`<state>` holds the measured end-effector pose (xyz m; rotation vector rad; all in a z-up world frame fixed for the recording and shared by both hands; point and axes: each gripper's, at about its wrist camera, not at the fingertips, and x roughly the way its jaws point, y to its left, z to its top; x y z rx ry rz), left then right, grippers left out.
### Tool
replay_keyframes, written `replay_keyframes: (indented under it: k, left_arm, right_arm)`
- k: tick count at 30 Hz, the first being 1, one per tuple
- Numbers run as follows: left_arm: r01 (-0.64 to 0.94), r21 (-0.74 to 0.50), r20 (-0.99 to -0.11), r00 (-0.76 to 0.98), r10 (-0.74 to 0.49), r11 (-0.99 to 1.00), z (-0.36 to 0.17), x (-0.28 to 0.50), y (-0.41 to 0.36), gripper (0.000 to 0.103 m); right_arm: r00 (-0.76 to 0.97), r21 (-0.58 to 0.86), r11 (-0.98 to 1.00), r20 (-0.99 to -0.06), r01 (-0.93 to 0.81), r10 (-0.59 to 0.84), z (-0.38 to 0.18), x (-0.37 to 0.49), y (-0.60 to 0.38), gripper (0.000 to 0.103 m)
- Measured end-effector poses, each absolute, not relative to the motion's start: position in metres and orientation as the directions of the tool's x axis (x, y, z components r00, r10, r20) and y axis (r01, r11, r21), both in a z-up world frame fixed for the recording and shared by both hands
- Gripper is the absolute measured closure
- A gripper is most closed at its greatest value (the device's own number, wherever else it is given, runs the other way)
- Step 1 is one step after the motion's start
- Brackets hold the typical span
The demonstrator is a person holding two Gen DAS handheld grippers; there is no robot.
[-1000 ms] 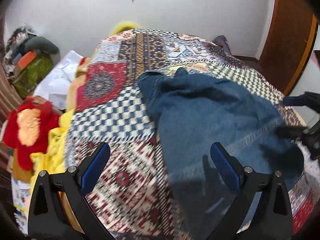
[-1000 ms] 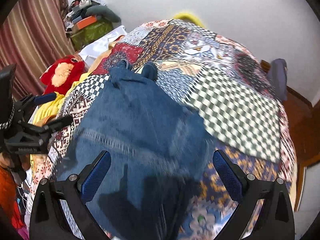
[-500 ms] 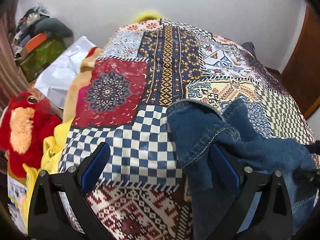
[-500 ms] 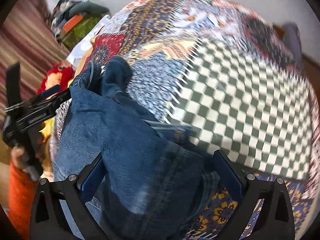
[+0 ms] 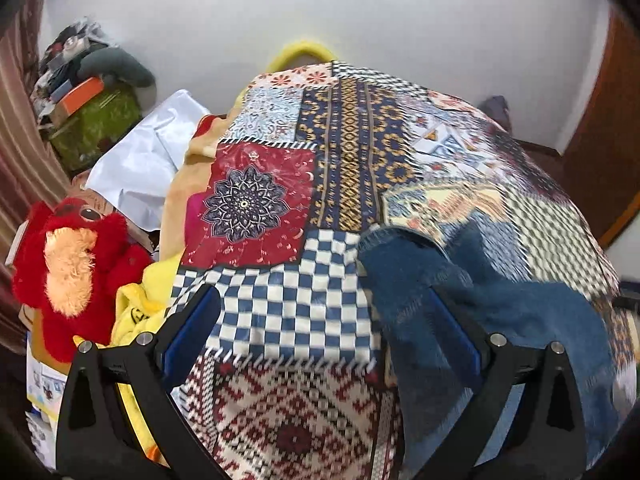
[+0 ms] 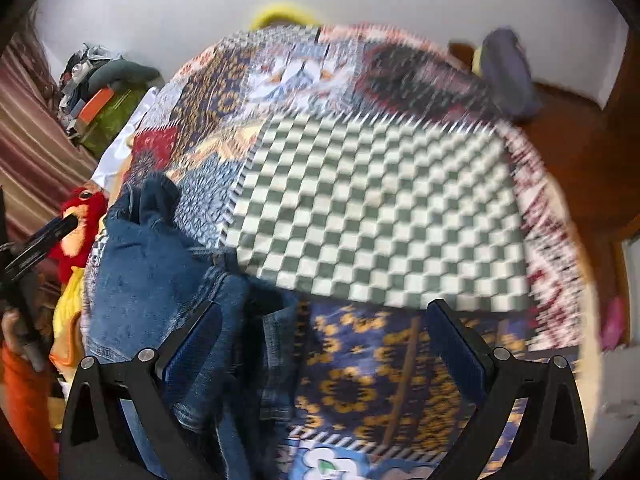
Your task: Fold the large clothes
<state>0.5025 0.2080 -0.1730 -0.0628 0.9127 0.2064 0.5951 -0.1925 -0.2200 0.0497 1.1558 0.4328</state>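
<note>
Jeans (image 5: 500,320) are lying bunched on the patchwork bedspread (image 5: 280,312), toward the left side of the bed in the right wrist view (image 6: 148,276), with one leg end curling up toward the far side. Denim is partly blurred in both views, so fold lines are hard to read.

Left gripper (image 5: 324,340) is hovering over the blue-white checker patch; jaws are standing wide apart, nothing between them, right finger sitting in front of the denim edge. Right gripper (image 6: 324,344) is also spread wide, left finger overlapping the denim near the waistband area, right finger over the navy-and-yellow patch. Cannot tell whether either finger is touching cloth.

Bedspread is covering the whole bed: red medallion square, green-white checker panel (image 6: 380,216), navy floral strips. A red plush toy (image 5: 76,264) and yellow fabric (image 5: 136,308) are sitting off the bed's left edge, with a white sheet (image 5: 148,164) beyond them. A green bag with clutter stacked on it (image 5: 96,124) is standing in the far corner by a striped curtain (image 6: 28,140). White wall behind; wooden door (image 5: 600,152) at right.
</note>
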Motion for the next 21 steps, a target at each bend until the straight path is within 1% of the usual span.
replay_keyframes:
  k: [4, 6, 11, 13, 16, 17, 20, 21]
  left_arm:
    - [-0.106, 0.033, -0.813, 0.576, 0.088, 0.994, -0.176, 0.477, 0.184, 0.001]
    - [-0.073, 0.012, -0.83, 0.556, 0.051, 0.997, -0.18, 0.466, 0.171, 0.001]
    - [0.0, -0.119, -0.869, 0.484, -0.104, 0.993, -0.201, 0.448, 0.14, 0.001]
    - [0.008, -0.129, -0.878, 0.465, -0.118, 0.992, -0.209, 0.443, 0.132, 0.001]
    - [0.002, -0.103, -0.893, 0.44, -0.093, 0.995, -0.223, 0.435, 0.131, 0.001]
    - [-0.006, -0.106, -0.896, 0.434, -0.093, 0.994, -0.225, 0.431, 0.136, 0.001]
    - [-0.051, -0.155, -0.903, 0.413, -0.12, 0.987, -0.228, 0.42, 0.156, 0.001]
    - [-0.069, -0.155, -0.908, 0.404, -0.115, 0.985, -0.227, 0.417, 0.163, 0.001]
  right_arm:
    - [0.272, 0.394, 0.857, -0.829, -0.333, 0.488, -0.206, 0.58, -0.193, 0.002]
    - [0.254, 0.41, 0.83, -0.816, -0.379, 0.519, -0.2, 0.567, -0.177, 0.002]
    - [0.188, 0.404, 0.792, -0.827, -0.458, 0.53, -0.207, 0.537, -0.134, 0.002]
    - [0.168, 0.37, 0.8, -0.853, -0.473, 0.494, -0.22, 0.53, -0.125, 0.002]
    - [0.149, 0.299, 0.832, -0.901, -0.468, 0.407, -0.244, 0.53, -0.132, 0.002]
    - [0.141, 0.303, 0.841, -0.905, -0.449, 0.402, -0.251, 0.531, -0.141, 0.002]
    - [0.088, 0.399, 0.832, -0.882, -0.386, 0.464, -0.263, 0.531, -0.171, 0.002]
    - [0.094, 0.411, 0.827, -0.873, -0.383, 0.478, -0.261, 0.528, -0.18, 0.002]
